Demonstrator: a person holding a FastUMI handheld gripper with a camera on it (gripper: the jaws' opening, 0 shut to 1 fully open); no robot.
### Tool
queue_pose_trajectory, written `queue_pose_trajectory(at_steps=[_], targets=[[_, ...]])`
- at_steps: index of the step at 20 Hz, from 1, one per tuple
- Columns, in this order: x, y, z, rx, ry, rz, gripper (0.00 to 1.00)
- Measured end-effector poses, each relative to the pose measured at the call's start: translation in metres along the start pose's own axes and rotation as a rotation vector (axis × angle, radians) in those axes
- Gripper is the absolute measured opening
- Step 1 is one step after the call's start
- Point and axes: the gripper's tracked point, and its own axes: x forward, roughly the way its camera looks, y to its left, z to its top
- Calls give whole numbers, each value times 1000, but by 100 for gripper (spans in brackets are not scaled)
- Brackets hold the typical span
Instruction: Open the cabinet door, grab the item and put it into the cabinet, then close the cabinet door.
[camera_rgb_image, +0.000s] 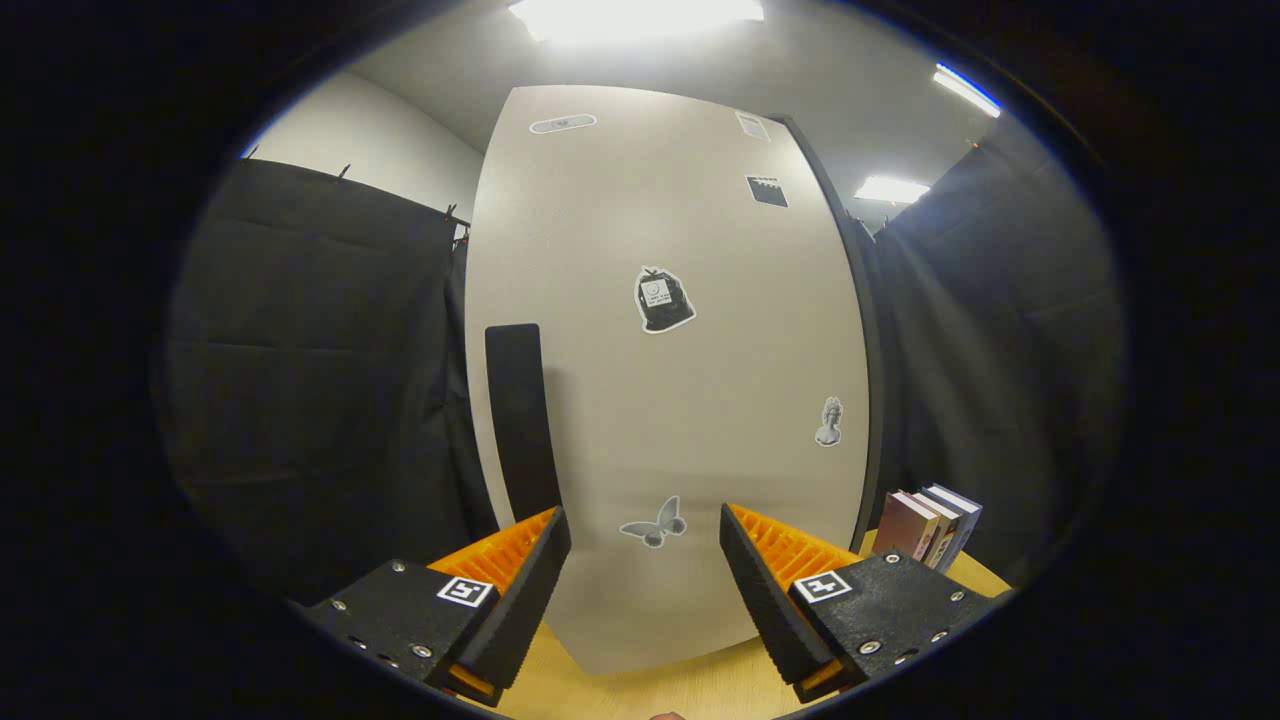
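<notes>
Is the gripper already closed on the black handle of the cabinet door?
No. The gripper is open, and the black handle stands just beyond its left finger on the shut cabinet door, untouched.

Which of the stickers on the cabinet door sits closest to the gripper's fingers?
The grey butterfly sticker, low on the pale grey cabinet door, just ahead of the open hand-held gripper. The bust, bag-shaped and top stickers sit higher.

Parted gripper (645, 560) before closed cabinet door (680, 380)

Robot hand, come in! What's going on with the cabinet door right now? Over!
Gripper jaws open, holding nothing. Cabinet door shut, just ahead; black handle beyond the left finger. Books waiting on the table, right of the cabinet. Nothing in the way.
</notes>
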Motion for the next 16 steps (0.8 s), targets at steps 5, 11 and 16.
queue_pose_trajectory(at_steps=[5, 11, 16], targets=[[-27, -22, -3, -15, -22, -9, 93], [-79, -46, -16, -34, -20, -51, 93], [-119, -63, -33, -29, -1, -93, 93]])
